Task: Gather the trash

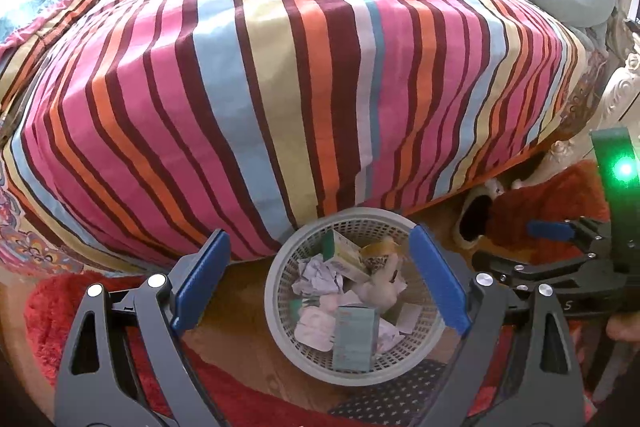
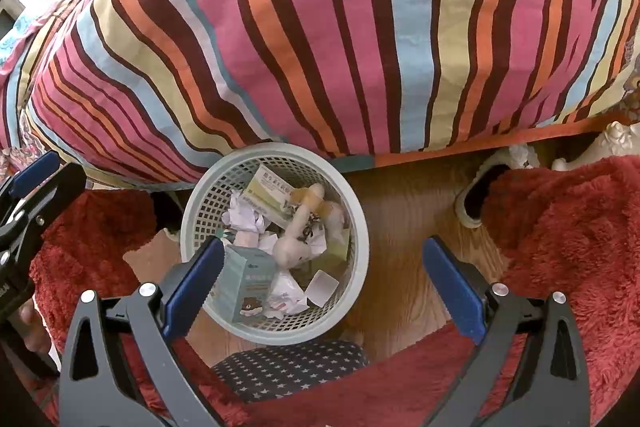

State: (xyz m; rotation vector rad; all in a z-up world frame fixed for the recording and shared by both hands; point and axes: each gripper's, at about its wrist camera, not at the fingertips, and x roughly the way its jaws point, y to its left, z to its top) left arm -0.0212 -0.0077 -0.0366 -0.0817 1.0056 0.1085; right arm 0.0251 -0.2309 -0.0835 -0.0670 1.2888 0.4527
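Note:
A grey mesh waste basket point(image 1: 280, 331) stands on the wooden floor against the bed's edge; it also shows in the right wrist view point(image 2: 356, 227). It holds crumpled paper point(image 1: 320, 277), a teal carton point(image 1: 354, 337), a green-and-white box point(image 2: 266, 195) and a beige bone-shaped toy point(image 2: 298, 231). My left gripper point(image 1: 320, 279) is open and empty above the basket. My right gripper point(image 2: 324, 287) is open and empty, just right of the basket; it shows at the right of the left wrist view point(image 1: 548, 231).
A bed with a striped cover point(image 1: 280, 87) fills the upper view. Red shaggy rugs point(image 2: 568, 247) lie on both sides of the basket. A slipper point(image 2: 480, 195) lies by the bed's edge. A star-patterned cloth point(image 2: 292, 367) lies in front of the basket.

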